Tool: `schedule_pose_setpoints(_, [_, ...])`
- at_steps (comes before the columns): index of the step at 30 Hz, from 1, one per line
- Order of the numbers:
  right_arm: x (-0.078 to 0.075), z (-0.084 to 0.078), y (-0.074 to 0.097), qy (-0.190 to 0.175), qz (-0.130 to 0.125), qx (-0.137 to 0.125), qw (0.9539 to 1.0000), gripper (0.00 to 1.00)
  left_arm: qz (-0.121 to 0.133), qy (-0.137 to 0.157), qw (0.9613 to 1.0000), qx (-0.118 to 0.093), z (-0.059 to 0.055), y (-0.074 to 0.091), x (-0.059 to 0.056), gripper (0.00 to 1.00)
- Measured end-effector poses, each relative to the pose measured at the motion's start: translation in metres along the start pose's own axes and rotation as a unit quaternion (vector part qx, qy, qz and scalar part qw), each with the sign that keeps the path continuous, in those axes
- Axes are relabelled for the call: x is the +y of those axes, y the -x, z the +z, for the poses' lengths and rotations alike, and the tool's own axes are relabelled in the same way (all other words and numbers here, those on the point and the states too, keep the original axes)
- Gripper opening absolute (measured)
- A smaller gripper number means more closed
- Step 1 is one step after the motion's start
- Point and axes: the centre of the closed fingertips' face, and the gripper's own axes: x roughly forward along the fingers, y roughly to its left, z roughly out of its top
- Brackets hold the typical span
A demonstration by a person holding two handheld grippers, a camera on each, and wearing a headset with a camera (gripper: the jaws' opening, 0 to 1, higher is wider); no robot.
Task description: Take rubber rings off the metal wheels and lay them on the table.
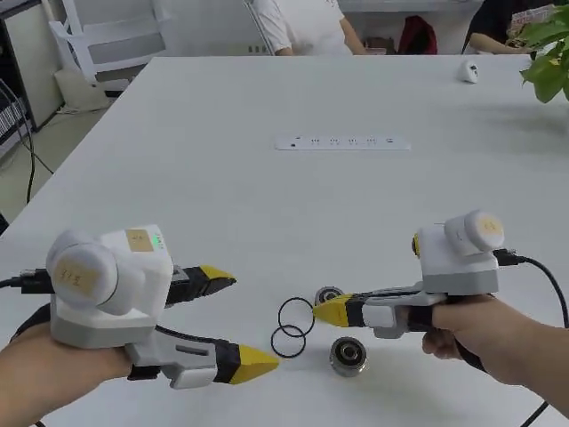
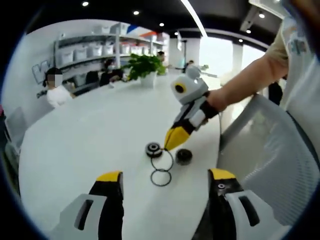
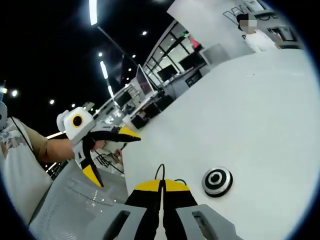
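Two small metal wheels (image 1: 329, 296) (image 1: 348, 354) lie on the white table (image 1: 267, 196), and two thin black rubber rings lie just left of them. My right gripper (image 1: 327, 311) points left with its jaws shut on the edge of the farther ring (image 1: 296, 316); in the right gripper view that ring (image 3: 159, 171) rises from between the shut tips (image 3: 161, 184), beside one wheel (image 3: 217, 181). The nearer ring (image 1: 288, 342) lies flat and free. My left gripper (image 1: 236, 320) stands open, left of the rings, holding nothing. Ahead of its jaws (image 2: 166, 176) are both rings (image 2: 162, 160) (image 2: 161, 177) and wheels (image 2: 153, 149) (image 2: 183, 156).
A white power strip (image 1: 342, 142) lies mid-table. A small white object (image 1: 468, 73) and a green plant (image 1: 547, 53) stand at the far right. People sit at the far end. The table's near edge runs close behind the wheels.
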Motion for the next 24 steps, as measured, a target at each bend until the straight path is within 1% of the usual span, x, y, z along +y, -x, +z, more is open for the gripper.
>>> schedule_pose_setpoints(3, [-0.003, -0.001, -0.002, -0.006, -0.007, 0.002, 1.0, 0.0, 0.004, 0.004, 1.0, 0.0, -0.002, 0.003, 0.002, 0.7])
schedule_pose_setpoints(5, [-0.005, -0.002, -0.004, -0.016, -0.01, 0.001, 0.9998, 0.0, 0.005, 0.005, 1.0, 0.002, -0.004, 0.004, 0.002, 0.7])
schedule_pose_setpoints(10, [-0.012, -0.012, -0.011, -0.02, -0.023, 0.019, 0.9994, 0.0, 0.008, 0.012, 0.9999, 0.001, -0.007, 0.004, 0.002, 0.7])
schedule_pose_setpoints(15, [-0.013, -0.017, -0.015, -0.027, -0.023, 0.029, 0.9989, 0.0, 0.008, 0.016, 0.9998, 0.002, -0.008, 0.004, 0.002, 0.7])
schedule_pose_setpoints(20, [-0.013, -0.023, -0.022, -0.026, -0.027, 0.041, 0.9985, 0.0, 0.009, 0.017, 0.9998, 0.001, -0.008, 0.005, 0.002, 0.7])
schedule_pose_setpoints(24, [-0.014, -0.026, -0.025, -0.025, -0.031, 0.047, 0.9981, 0.0, 0.008, 0.019, 0.9998, 0.004, -0.01, 0.005, 0.001, 0.7])
